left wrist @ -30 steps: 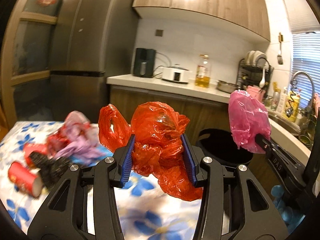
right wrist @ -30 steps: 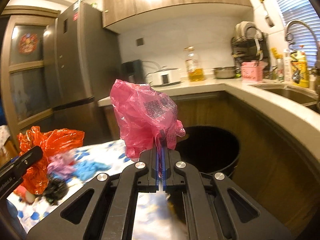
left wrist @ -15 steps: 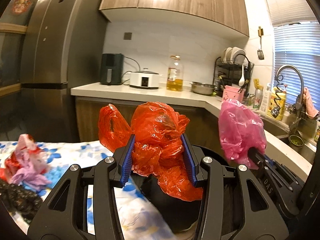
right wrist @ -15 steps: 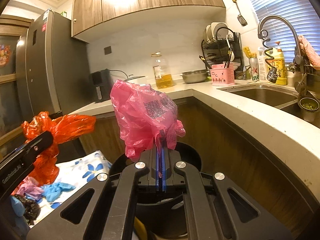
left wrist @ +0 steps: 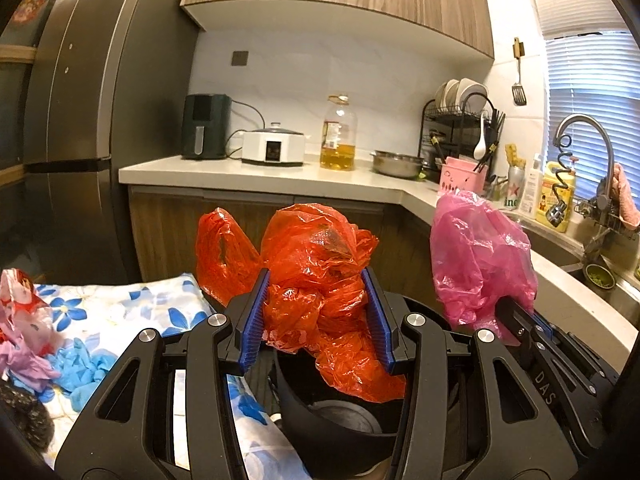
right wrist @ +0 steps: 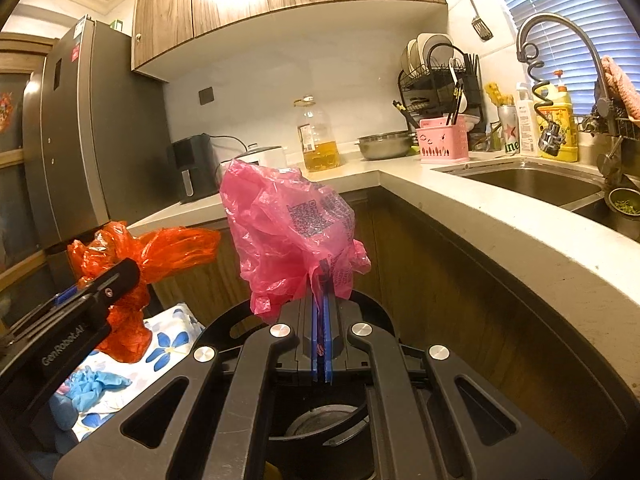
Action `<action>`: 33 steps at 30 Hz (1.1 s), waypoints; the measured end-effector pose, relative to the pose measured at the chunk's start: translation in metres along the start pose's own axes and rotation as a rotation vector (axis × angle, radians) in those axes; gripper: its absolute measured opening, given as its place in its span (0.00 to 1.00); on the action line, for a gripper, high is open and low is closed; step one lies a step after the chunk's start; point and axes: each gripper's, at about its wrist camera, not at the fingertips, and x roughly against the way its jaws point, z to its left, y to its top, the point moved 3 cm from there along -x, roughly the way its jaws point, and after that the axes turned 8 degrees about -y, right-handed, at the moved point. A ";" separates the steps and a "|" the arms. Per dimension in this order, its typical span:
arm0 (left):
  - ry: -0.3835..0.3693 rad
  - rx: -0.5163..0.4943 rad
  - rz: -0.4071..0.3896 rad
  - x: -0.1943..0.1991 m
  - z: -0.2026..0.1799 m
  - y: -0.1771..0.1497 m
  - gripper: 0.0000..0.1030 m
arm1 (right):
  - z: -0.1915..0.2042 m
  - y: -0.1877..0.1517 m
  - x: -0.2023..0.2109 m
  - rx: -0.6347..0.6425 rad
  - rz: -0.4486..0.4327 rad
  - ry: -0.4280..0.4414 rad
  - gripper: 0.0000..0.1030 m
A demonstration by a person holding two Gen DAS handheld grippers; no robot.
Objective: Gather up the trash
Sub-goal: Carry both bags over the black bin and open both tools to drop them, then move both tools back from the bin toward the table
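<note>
Over the round black trash bin (left wrist: 320, 420), ready for dropping, the left gripper (left wrist: 316, 320) clamps a crumpled orange-red plastic bag (left wrist: 320, 272) while the right gripper (right wrist: 320, 320), pressed together, pinches a crumpled pink plastic bag (right wrist: 288, 232).

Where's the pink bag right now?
The pink bag is pinched in the right tool, held above the black trash bin, with the orange bag to its left.
</note>
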 end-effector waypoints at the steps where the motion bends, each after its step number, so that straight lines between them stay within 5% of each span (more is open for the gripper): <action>1: -0.001 0.001 0.004 -0.003 0.000 -0.001 0.43 | -0.001 0.001 -0.002 0.001 0.001 0.001 0.03; 9: -0.022 -0.001 0.022 -0.018 -0.001 -0.009 0.44 | -0.003 0.001 -0.016 0.009 0.014 0.006 0.04; 15: -0.036 0.000 0.038 -0.027 0.000 -0.013 0.44 | -0.007 0.000 -0.021 -0.002 0.014 0.012 0.32; 18: -0.045 -0.004 0.053 -0.030 0.000 -0.017 0.47 | -0.010 0.000 -0.021 -0.014 0.017 0.001 0.36; 24: -0.058 -0.020 0.064 -0.032 -0.002 -0.022 0.63 | -0.017 -0.001 -0.015 -0.028 0.015 -0.028 0.48; 33: 0.030 -0.026 0.064 -0.015 0.007 -0.027 0.82 | -0.017 -0.004 -0.003 -0.022 0.024 -0.026 0.60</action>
